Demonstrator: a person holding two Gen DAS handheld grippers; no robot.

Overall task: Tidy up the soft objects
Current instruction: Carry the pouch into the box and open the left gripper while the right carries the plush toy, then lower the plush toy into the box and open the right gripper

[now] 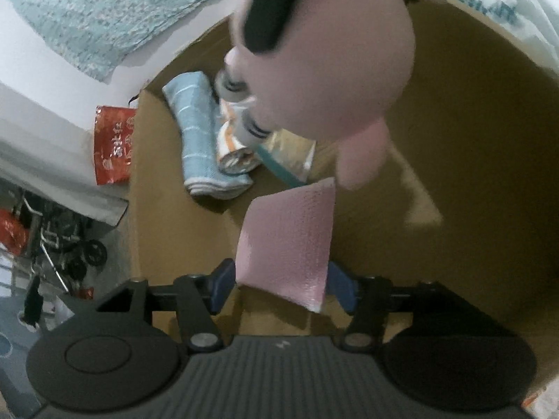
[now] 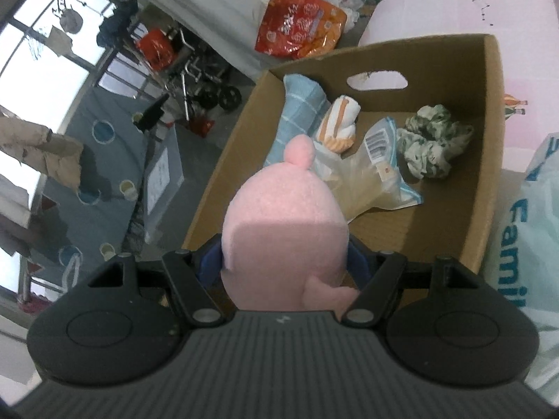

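Behind your box, clutter fills the floor: a red snack bag [image 2: 297, 24], a folded stroller [image 2: 202, 80] by the window, and a blue patterned mat [image 2: 101, 160]. Beside it lies a pale pink sheet with small prints [image 2: 517, 80], and a white plastic bag with blue lettering [image 2: 524, 230] sits at your right.

Your right gripper [image 2: 284, 262] is clenched on the pink plush toy [image 2: 284, 230], its blue pads pressing both flanks. The plush's long axis runs straight away from you along the fingers, its small round nub pointing toward the far wall of the cardboard box [image 2: 489, 146], and it hangs over the box's near edge.

Your left gripper [image 1: 281, 279] grasps a pink cloth [image 1: 288, 241] between its pads. The cloth stands up from the jaws, its long axis leading forward and its far corner pointing up and to the right, above the box floor.

Inside the box you have a rolled blue towel [image 2: 297, 111] along the left wall, an orange-and-white rolled cloth [image 2: 339, 125] just beside it, a clear plastic packet with a barcode [image 2: 377, 167] in the middle, and a crumpled green-and-white cloth [image 2: 433, 143] at the right, near the wall with the handle cut-out.
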